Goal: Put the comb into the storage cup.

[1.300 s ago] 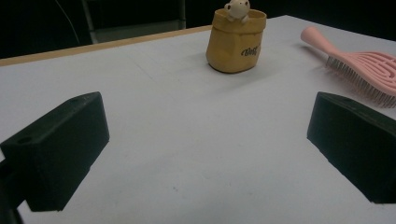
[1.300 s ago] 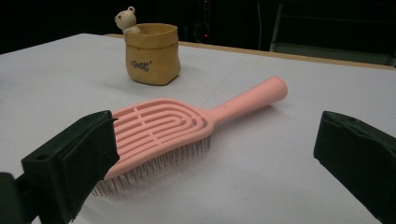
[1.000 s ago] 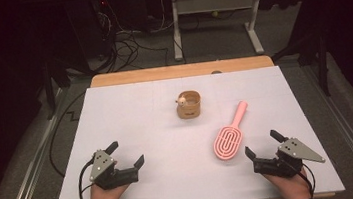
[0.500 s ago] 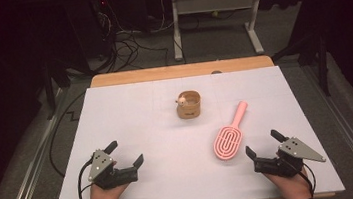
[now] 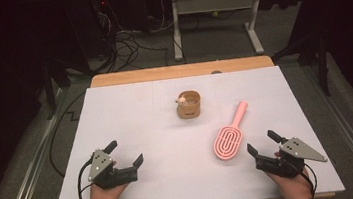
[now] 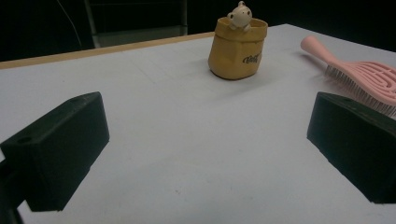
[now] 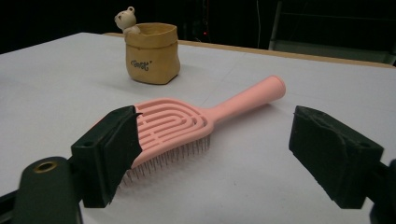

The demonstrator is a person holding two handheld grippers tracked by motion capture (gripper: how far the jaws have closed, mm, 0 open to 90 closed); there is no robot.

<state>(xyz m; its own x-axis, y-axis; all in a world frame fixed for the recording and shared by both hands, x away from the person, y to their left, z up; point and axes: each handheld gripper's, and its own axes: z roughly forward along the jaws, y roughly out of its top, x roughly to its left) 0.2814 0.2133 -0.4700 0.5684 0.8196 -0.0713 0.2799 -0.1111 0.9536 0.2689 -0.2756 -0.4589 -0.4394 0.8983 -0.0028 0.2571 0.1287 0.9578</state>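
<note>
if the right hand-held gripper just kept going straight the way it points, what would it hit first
Most likely the pink hairbrush. In the right gripper view its head lies just ahead of the open right hand-held gripper, close to one jaw, bristles down on the white table. Depth is unclear, and the jaws have just been closing slightly with nothing between them.

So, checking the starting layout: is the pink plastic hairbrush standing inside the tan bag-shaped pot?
No, the pink plastic hairbrush lies flat on the white table, apart from the tan bag-shaped pot.

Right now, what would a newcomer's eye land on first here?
The pink brush stands out, lying flat on the white table just ahead of the right tongs, bristles down. Behind it stands a tan pot with a small bear on its rim. Both tongs, the left too, are open.
</note>
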